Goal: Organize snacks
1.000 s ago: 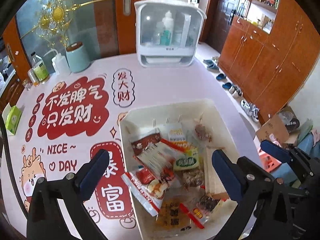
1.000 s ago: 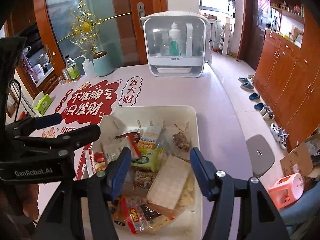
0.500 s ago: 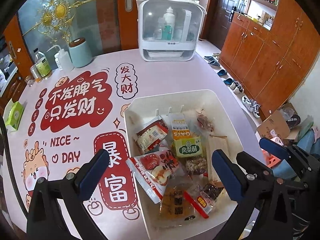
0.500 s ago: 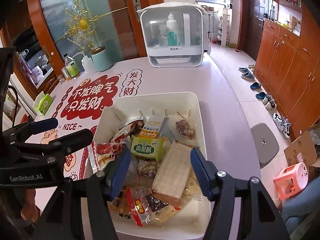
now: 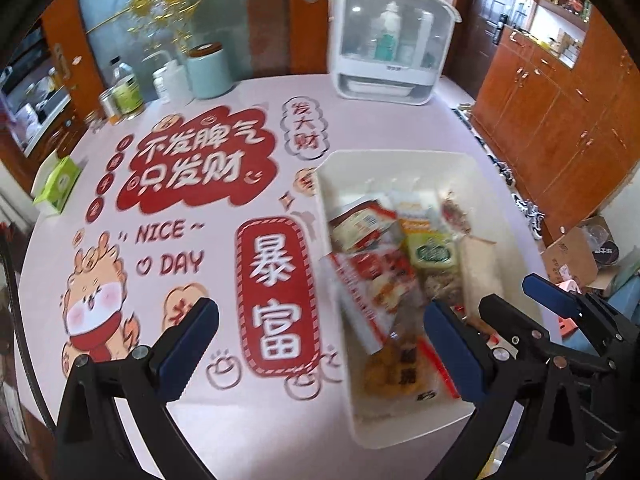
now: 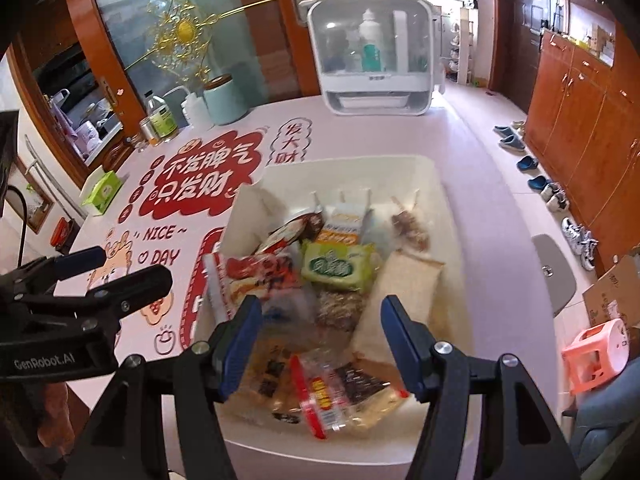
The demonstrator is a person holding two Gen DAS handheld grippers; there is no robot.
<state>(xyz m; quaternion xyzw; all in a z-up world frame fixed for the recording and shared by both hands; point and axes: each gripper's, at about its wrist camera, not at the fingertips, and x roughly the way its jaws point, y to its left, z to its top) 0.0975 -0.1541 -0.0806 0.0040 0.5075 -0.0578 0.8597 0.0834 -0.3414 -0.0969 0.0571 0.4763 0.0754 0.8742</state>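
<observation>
White rectangular plastic bin of mixed crinkly snack packets sits on tabletop under right gripper, fingers part-open, empty. Left gripper wide open, empty, straddling bin's left wall. Packets likely light, slippery, crushable; pinch sealed edges.

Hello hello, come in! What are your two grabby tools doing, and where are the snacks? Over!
Left tool open, empty. Right tool open, empty, over the white bin. Snack packets piled inside bin. Nothing in the way.
</observation>
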